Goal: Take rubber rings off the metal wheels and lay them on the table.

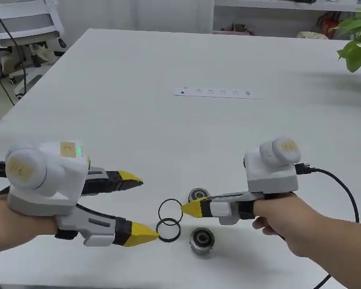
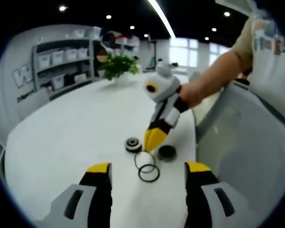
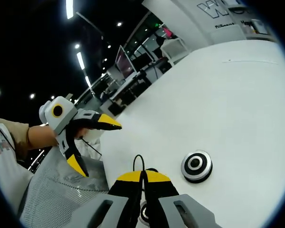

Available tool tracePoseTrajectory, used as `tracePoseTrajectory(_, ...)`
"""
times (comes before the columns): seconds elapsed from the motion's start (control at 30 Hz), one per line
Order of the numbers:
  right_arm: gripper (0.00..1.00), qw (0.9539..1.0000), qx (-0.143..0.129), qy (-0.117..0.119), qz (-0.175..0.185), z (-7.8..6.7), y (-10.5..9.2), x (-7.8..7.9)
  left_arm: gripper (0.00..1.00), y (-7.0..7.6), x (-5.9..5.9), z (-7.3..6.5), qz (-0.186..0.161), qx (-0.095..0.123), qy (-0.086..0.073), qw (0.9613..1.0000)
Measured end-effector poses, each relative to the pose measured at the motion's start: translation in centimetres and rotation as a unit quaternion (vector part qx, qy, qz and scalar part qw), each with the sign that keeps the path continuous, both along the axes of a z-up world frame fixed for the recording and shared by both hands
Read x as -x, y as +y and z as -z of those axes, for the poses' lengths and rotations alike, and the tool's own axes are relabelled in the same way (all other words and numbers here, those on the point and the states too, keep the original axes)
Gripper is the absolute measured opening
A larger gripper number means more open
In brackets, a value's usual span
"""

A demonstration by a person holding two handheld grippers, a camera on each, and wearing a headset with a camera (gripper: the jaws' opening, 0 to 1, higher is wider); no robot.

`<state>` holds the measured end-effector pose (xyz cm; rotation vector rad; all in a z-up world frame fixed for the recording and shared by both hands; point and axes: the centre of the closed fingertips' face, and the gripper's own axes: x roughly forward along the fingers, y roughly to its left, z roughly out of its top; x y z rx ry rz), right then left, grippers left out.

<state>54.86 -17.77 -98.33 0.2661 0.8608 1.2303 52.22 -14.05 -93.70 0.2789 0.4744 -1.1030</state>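
you are at the step of laying a ring down. your right gripper (image 1: 189, 209) has its jaws pressed together on the edge of a thin black rubber ring (image 1: 170, 211), and in the right gripper view the ring stands out as a thin loop from between the shut tips. this held ring is low over the table (image 1: 228, 60), just beside the other ring (image 1: 168, 230), which lies flat. i cannot tell if the held ring touches the surface yet.

your left gripper (image 1: 138, 206) is wide open and holds nothing. its nearer tip is close to the lying ring.

the far wheel (image 1: 198, 194) sits just behind the right tip, and the near wheel (image 1: 202, 239) is just in front of it.

i think the next move asks for little: bring the ring down flat, then open the right jaws slowly, so the rubber does not cling or spring away. after this, look at both wheels. i cannot tell if any rubber is left on them.
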Motion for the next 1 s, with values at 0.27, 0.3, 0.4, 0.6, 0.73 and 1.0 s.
tracePoseTrajectory(0.27,0.00,0.9995,0.018,0.018,-0.017,1.3,0.5,0.8,0.63,0.9,0.3,0.3,-0.007,-0.006,0.001,1.0000)
tracePoseTrajectory(0.3,0.00,0.9994,0.021,0.019,-0.019,1.4,0.5,0.8,0.64,1.0,0.3,0.3,-0.008,-0.007,0.001,0.9999)
tracePoseTrajectory(0.4,0.00,0.9990,0.033,0.019,-0.023,1.9,0.6,0.9,0.64,1.1,0.4,0.3,-0.011,-0.003,0.004,0.9999)
tracePoseTrajectory(0.6,0.00,0.9986,0.047,0.015,-0.019,2.5,0.3,0.7,0.63,1.2,0.3,0.2,-0.014,-0.002,0.003,0.9999)
tracePoseTrajectory(0.73,0.00,0.9985,0.050,0.013,-0.017,2.7,0.2,0.6,0.63,1.2,0.3,0.3,-0.015,-0.003,0.005,0.9999)
tracePoseTrajectory(1.0,0.00,0.9981,0.058,0.005,-0.020,3.0,0.1,0.6,0.64,1.2,0.4,0.5,-0.014,-0.005,0.008,0.9999)
